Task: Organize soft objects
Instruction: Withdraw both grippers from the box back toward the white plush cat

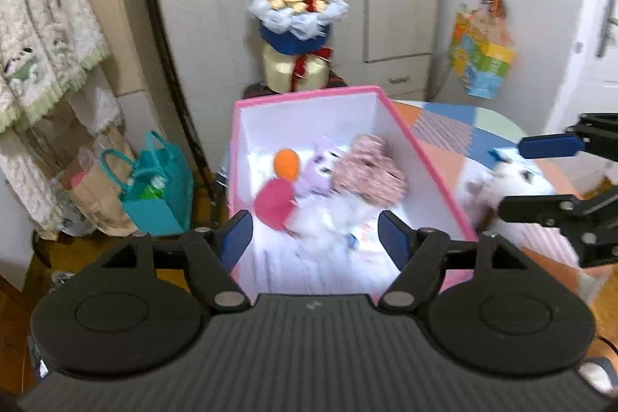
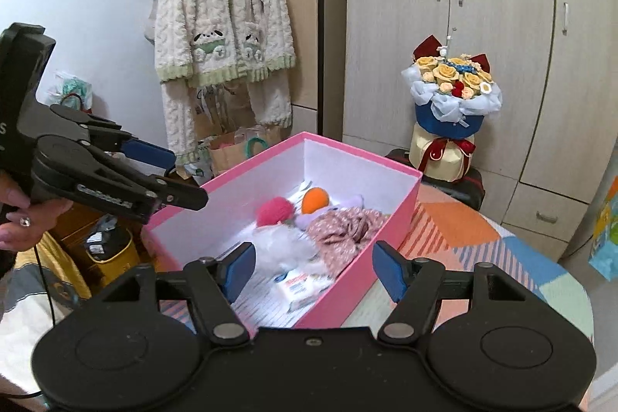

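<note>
I see both grippers spread and empty: left gripper (image 1: 314, 238), right gripper (image 2: 313, 269). Pink box (image 2: 363, 157) holds several plush toys (image 2: 278, 246); white plush (image 1: 506, 180) remains on the desk (image 1: 444, 130), right of it

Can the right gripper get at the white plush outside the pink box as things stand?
Probably yes. The white plush lies on the mat beside the pink box, uncovered, and the right gripper hangs open next to it.

Open-topped pink box (image 2: 359, 280), toys (image 2: 282, 246) inside
</note>
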